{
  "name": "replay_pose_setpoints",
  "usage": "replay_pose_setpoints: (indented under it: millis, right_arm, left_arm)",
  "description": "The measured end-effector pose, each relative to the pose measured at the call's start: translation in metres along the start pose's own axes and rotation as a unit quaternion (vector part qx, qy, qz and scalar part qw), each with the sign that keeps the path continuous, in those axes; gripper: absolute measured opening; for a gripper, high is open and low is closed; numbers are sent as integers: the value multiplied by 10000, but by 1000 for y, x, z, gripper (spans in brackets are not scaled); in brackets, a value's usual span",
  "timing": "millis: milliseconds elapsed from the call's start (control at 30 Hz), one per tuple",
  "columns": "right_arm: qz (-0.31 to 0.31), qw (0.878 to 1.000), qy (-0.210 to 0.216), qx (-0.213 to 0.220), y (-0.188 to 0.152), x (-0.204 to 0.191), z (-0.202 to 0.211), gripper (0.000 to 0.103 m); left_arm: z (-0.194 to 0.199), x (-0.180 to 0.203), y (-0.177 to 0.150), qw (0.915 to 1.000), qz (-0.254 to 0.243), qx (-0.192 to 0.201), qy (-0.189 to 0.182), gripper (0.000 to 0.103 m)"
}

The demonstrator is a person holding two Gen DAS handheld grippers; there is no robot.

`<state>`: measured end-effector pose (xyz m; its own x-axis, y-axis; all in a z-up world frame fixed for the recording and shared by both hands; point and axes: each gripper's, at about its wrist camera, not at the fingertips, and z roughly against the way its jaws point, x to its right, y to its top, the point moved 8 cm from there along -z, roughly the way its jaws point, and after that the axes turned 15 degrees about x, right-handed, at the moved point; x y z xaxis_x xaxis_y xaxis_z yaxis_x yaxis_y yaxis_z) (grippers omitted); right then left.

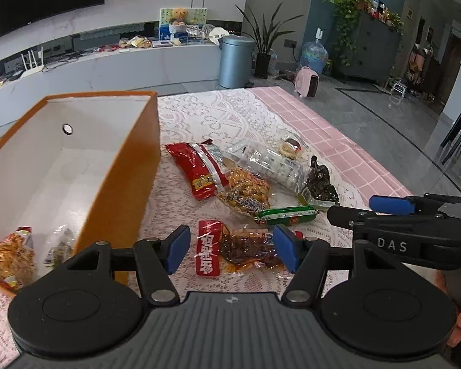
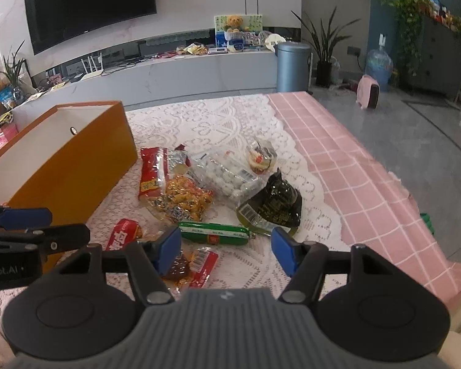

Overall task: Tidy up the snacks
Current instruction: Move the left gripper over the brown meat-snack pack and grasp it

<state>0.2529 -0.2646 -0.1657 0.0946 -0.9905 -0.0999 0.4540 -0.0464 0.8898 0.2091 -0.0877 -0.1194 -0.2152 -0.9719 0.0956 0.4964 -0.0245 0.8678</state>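
Note:
An orange box (image 1: 123, 169) with a white inside stands at the left and holds a yellow snack bag (image 1: 15, 255) and a small clear packet (image 1: 60, 246). My left gripper (image 1: 232, 250) is open, its blue pads on either side of a red-and-clear dried meat packet (image 1: 230, 246) that lies on the lace, not pressing it. My right gripper (image 2: 227, 250) is open over bare lace, just short of a green sausage (image 2: 215, 232). Beyond lie a red packet (image 2: 150, 172), a yellow nut bag (image 2: 186, 198), a clear bag of white candies (image 2: 230, 178), a dark green packet (image 2: 276, 203) and a small wrapped cake (image 2: 259, 158).
A white lace cloth (image 2: 206, 123) covers a pink checked tablecloth (image 2: 353, 169). The table edge runs along the right, with grey floor past it. The right gripper (image 1: 368, 210) shows at the right of the left wrist view, close beside the left one.

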Motion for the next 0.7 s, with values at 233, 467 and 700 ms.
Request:
replay_pose_setpoints:
  millis: [233, 467, 700]
  right_arm:
    - [-337, 9990, 129, -269, -11, 8, -22, 53]
    - [-764, 9945, 131, -699, -23, 18, -41, 50]
    - [-745, 9920, 124, -1008, -34, 16, -51, 41]
  left_arm:
    - [-29, 0, -11, 9993, -89, -351, -49, 73]
    - [-59, -7, -32, 9965, -17, -829, -86, 73]
    - [-61, 4, -29, 9947, -481, -689, -590, 73]
